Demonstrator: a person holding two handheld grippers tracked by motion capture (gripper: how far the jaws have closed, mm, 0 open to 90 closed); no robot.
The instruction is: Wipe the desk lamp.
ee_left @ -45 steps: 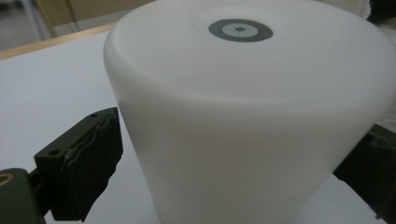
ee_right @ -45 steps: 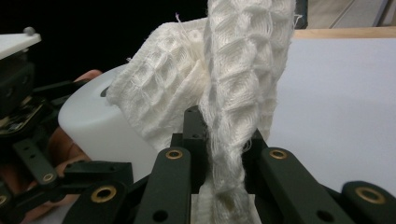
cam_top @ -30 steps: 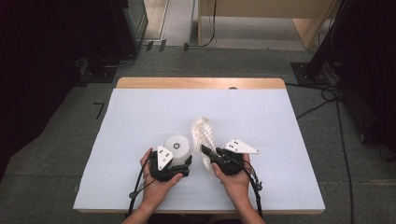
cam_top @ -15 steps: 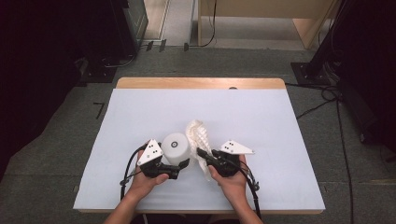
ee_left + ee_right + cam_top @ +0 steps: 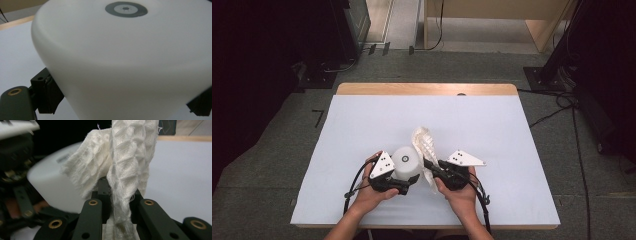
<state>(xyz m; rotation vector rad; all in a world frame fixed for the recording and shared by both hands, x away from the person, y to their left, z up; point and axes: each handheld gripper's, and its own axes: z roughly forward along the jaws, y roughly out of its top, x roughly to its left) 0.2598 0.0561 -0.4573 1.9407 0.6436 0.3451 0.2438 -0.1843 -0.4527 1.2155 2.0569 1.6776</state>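
High view first: a table (image 5: 512,150) under a pale sheet takes up the middle of the floor, its bare wooden edge showing along the far side, and the person's forearms come in from the near edge. Next in size is the white round object (image 5: 406,162), a smooth drum-like thing with a small grey ring mark on its top face, standing on the sheet near the person's side of the table, a little left of centre. The left gripper (image 5: 404,184) sits against its near flank; in the left gripper view the white body (image 5: 120,62) bulges between the two black jaws, one at each lower corner, and they appear to clasp its sides, though the contact itself is too close and blurred to be sure of. Just to the right of the round object rises a white waffle-weave cloth (image 5: 426,150), bunched into an upright twist that touches or nearly touches the drum. The right gripper (image 5: 430,169) pinches that cloth low down: in the right gripper view the fabric (image 5: 127,167) runs up out of the pressed-together jaws, with the round object (image 5: 50,185) just beside it.
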